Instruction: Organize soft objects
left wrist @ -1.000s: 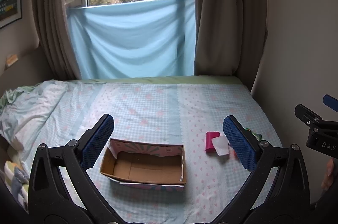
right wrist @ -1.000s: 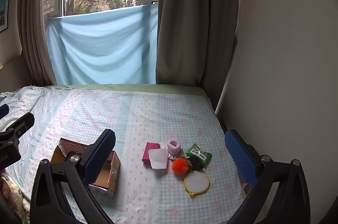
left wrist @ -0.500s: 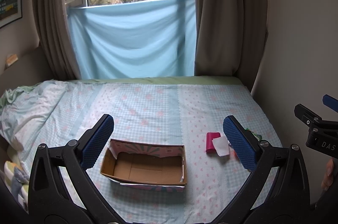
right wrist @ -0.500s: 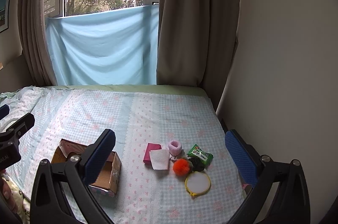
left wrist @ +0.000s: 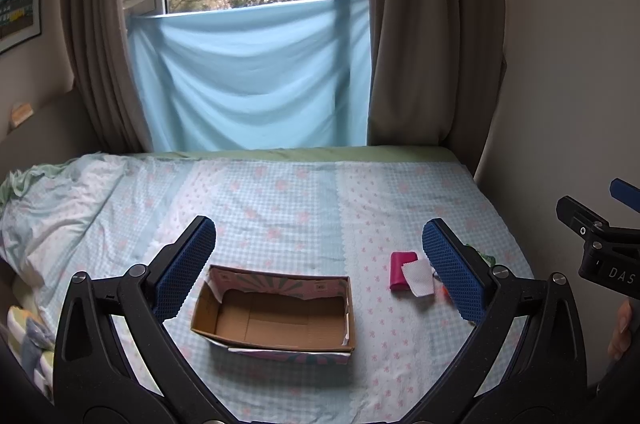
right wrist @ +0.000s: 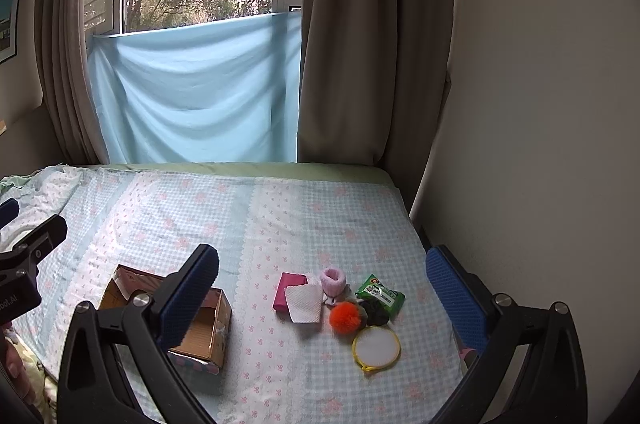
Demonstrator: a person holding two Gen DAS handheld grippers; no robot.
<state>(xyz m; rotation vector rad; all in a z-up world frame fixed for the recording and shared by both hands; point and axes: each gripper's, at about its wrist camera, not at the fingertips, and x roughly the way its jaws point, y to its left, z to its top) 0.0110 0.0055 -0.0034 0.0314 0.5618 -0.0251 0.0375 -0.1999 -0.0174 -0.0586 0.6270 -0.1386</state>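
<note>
Nothing is sorted yet, judged from the layout. Nearest, the left tool is held wide open over the bed, nothing gripped or touched. The right tool is likewise spread wide, empty, held above the bed. Below the left tool the box is seen empty, open side up. To its right the soft things are clustered, all outside the box: a round pad nearest, then an orange pompom, a dark item, a white tissue over a magenta cloth, a pink sock, a green packet. Every item is left to be moved.
</note>
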